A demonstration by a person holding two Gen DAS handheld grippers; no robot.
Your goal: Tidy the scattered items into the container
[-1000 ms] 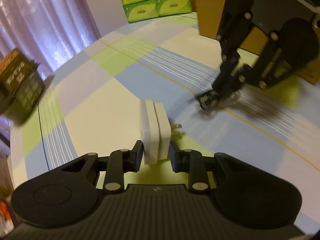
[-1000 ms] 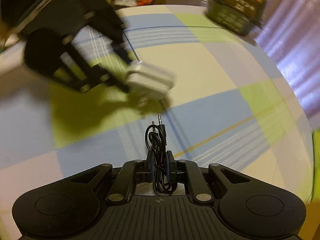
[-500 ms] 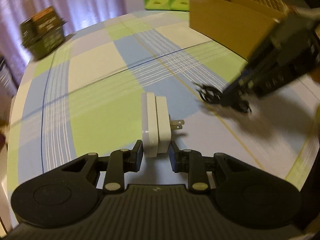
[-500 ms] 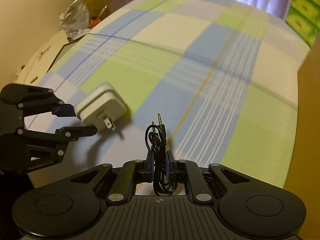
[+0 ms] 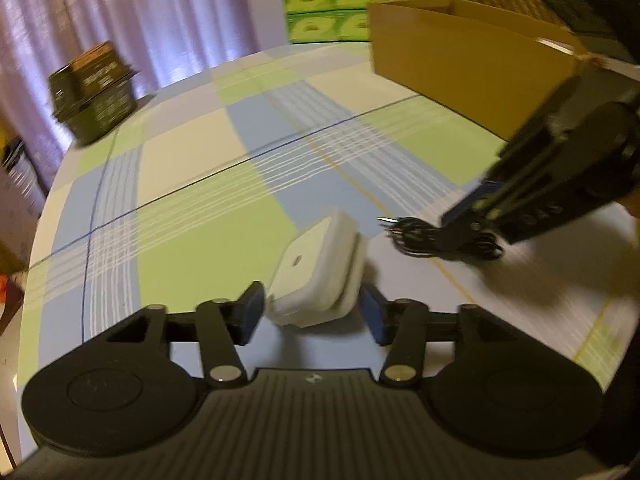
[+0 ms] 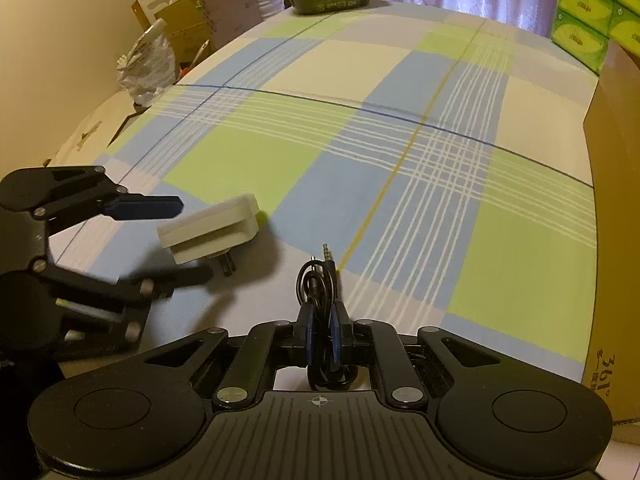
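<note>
Gaping around a tilted, seemingly loose white charger, left gripper; right gripper pinches coiled cable.

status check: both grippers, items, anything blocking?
Left hand-held gripper open, white charger loose between its fingers, tilted. Right hand-held gripper shut on coiled audio cable. Cardboard box ahead; path over the tablecloth unblocked.

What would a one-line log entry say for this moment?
left tongs: open, charger loose between | right tongs: shut on cable | box: not reached
</note>
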